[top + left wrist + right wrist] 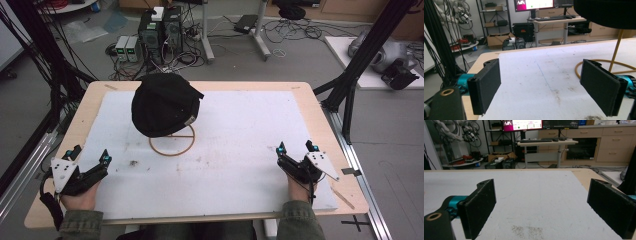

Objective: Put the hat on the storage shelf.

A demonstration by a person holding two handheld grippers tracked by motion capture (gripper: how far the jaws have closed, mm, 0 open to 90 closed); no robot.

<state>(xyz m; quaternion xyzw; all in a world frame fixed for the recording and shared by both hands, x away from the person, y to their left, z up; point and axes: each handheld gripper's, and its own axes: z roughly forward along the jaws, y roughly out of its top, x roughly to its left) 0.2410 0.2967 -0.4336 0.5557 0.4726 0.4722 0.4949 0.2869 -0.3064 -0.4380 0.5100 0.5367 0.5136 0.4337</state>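
A: What sits on the bench (320, 131)?

B: A black cap (164, 103), soft and rounded, its brim pointing toward three o'clock in the high view. It rests on top of a thin wooden stand (172, 142), a ring base with a slim upright rod, set on the white mat (240, 150) that covers most of the benchtop. It stands at about eleven o'clock from the mat's middle.

A: And the fingers?

B: Both pairs are released, spread wide with nothing between them. The left gripper (90, 155) lies at about eight o'clock on the mat, held by the person's left hand (80, 196). The right gripper (296, 148) lies at about four o'clock, with the right hand (299, 189) behind it.

A: How does the cap lie relative to them?

B: From the left gripper it is toward one o'clock, near but apart. In the left gripper view, the cap's dark underside (606, 12) hangs at the upper right, the stand's rod (615, 51) and ring just beyond the right finger (600, 86). From the right gripper it is toward ten o'clock, well apart.

A: Anything between?

B: Only bare mat, with a dark smudge (133, 162) near the left gripper. Beyond the bench, computer towers (160, 32) and tangled cables (295, 27) cover the floor; a black frame post (367, 55) rises at the right.
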